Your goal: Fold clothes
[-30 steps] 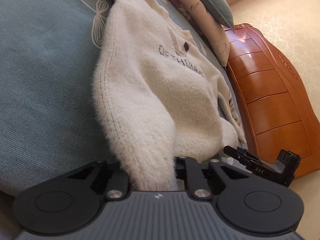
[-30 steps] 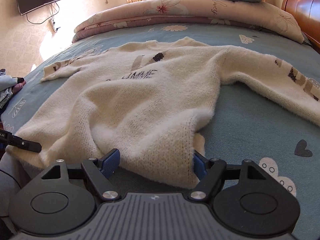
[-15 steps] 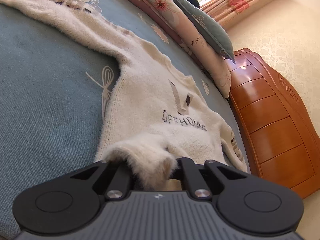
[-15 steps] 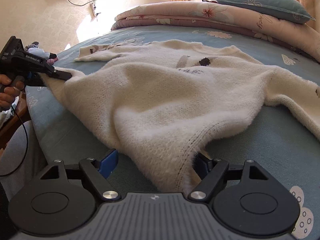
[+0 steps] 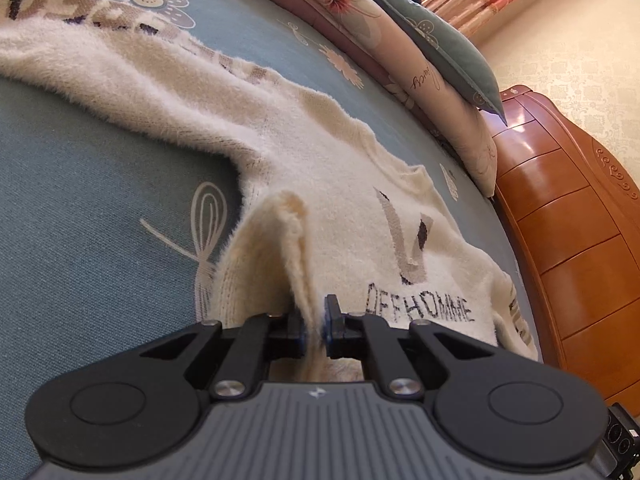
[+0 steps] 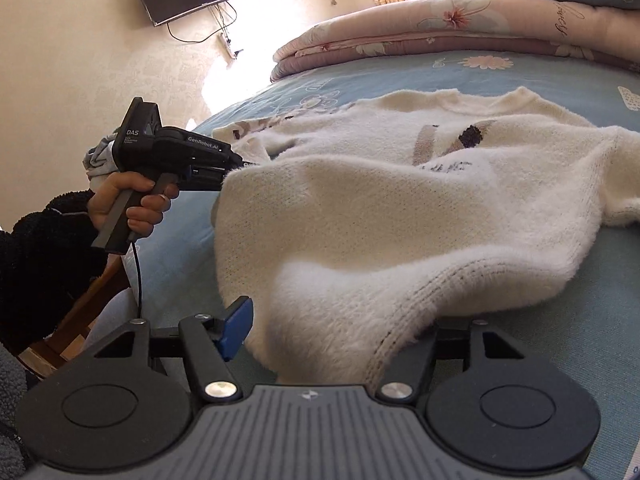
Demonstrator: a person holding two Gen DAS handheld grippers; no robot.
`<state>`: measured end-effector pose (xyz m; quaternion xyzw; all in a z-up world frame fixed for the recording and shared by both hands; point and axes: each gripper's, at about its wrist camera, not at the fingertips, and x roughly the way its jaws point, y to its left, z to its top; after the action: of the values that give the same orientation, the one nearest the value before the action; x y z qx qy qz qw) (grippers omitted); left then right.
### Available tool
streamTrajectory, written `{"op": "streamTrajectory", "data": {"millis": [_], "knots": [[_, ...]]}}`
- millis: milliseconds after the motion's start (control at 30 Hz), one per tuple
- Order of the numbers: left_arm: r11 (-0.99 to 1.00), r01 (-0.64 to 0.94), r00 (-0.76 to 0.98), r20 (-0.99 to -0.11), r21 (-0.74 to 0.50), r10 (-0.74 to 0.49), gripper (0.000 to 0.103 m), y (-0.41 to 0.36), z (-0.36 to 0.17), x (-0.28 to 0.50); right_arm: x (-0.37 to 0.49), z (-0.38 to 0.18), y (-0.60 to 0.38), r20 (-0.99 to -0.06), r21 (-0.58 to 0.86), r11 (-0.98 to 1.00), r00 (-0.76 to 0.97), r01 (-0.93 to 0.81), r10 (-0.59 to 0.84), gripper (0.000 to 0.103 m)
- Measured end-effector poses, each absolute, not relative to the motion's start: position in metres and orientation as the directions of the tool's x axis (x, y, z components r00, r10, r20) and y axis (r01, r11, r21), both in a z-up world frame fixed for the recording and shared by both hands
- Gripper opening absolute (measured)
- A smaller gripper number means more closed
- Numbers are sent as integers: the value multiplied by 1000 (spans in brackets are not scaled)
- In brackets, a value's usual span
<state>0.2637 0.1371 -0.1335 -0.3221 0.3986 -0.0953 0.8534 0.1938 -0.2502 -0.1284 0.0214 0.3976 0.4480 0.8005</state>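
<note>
On the blue patterned bed (image 5: 92, 216), the cream fuzzy knitted sweater (image 5: 328, 184) with "OFFHOMME" lettering lies chest-up, its hem edge raised off the cover by both tools. The left gripper (image 5: 315, 326) has its jaws clamped together on a pinched ridge of hem fabric; seen from the right wrist view, it holds the far hem corner (image 6: 236, 168) clear of the bed. The right gripper (image 6: 340, 330) has its jaws set wide apart with a broad fold of hem draped between them; whether they press the cloth cannot be told.

Judged step: carrying the hem up toward the neckline for a crosswise fold. To do it well, both hem corners should travel level and at one pace, with the cloth kept lightly taut between them so the fold line falls straight, and the right jaws should be firmly closed before any further pull, since thick fleece slips easily.

Compared with one second ago, the left gripper has lifted and swung so that the outstretched patterned sleeve (image 5: 100, 40) is now in sight, and the hem stands higher above the bed.
</note>
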Motion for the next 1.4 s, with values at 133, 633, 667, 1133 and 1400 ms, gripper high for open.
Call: {"op": "streamTrajectory", "data": {"millis": [133,633,667,1133,1400], "knots": [[774,-92,664,-617,-627,-421,7,138,-138,257,184,-148,-246,-695,411,607,197,-680,692,30],[914,14,787,-559,-405,-260,6,136,-33,165,163,-53,-265,-674,285,652,338,-702,657,11],[917,27,797,-545,-397,-260,6,137,-23,156,162,-43,-271,-665,279,657,353,-700,658,11],[946,82,809,-534,-313,-247,6,129,15,79,145,-12,-294,-756,198,714,359,-671,547,14],[978,6,788,-601,-208,-132,6,145,7,67,134,-83,-287,-938,-25,768,280,-640,204,37]]}}
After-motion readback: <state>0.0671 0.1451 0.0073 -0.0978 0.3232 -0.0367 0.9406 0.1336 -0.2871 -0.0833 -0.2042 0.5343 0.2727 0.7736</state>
